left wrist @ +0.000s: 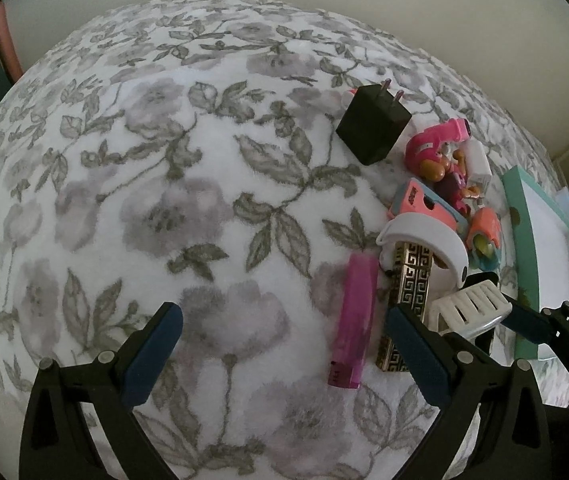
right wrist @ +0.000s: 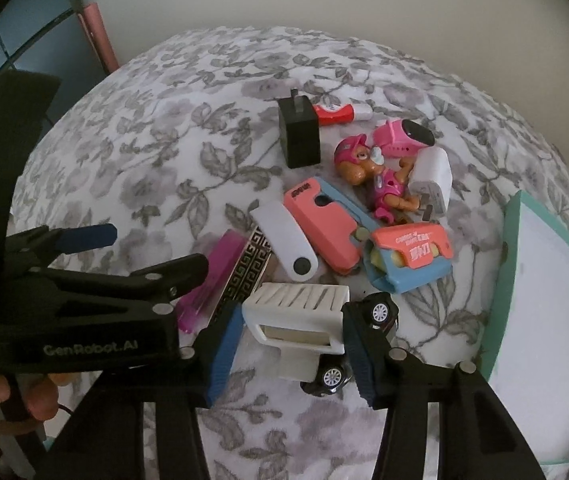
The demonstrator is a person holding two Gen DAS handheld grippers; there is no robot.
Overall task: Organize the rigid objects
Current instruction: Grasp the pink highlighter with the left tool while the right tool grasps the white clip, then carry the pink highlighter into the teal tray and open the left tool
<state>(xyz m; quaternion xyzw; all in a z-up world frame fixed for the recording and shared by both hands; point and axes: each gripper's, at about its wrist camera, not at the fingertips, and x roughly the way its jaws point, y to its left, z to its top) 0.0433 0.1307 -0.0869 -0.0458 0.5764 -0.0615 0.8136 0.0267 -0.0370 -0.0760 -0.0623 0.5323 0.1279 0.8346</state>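
A pile of small rigid items lies on a floral blanket [left wrist: 204,184]: a black charger [left wrist: 373,124], a pink lighter [left wrist: 354,320], a gold patterned lighter [left wrist: 408,300], a white curved piece [left wrist: 428,236], pink cases and a toy pup [right wrist: 368,168]. My right gripper [right wrist: 292,340] is shut on a white slotted toy truck [right wrist: 296,312] with black wheels; it also shows in the left wrist view [left wrist: 468,308]. My left gripper [left wrist: 284,352] is open and empty, just left of the pile, with the pink lighter between its fingers.
A teal-framed white tray [right wrist: 544,320] lies to the right of the pile, also seen in the left wrist view [left wrist: 544,248]. A red and white tube [right wrist: 336,114] lies behind the charger. A wall stands behind the blanket.
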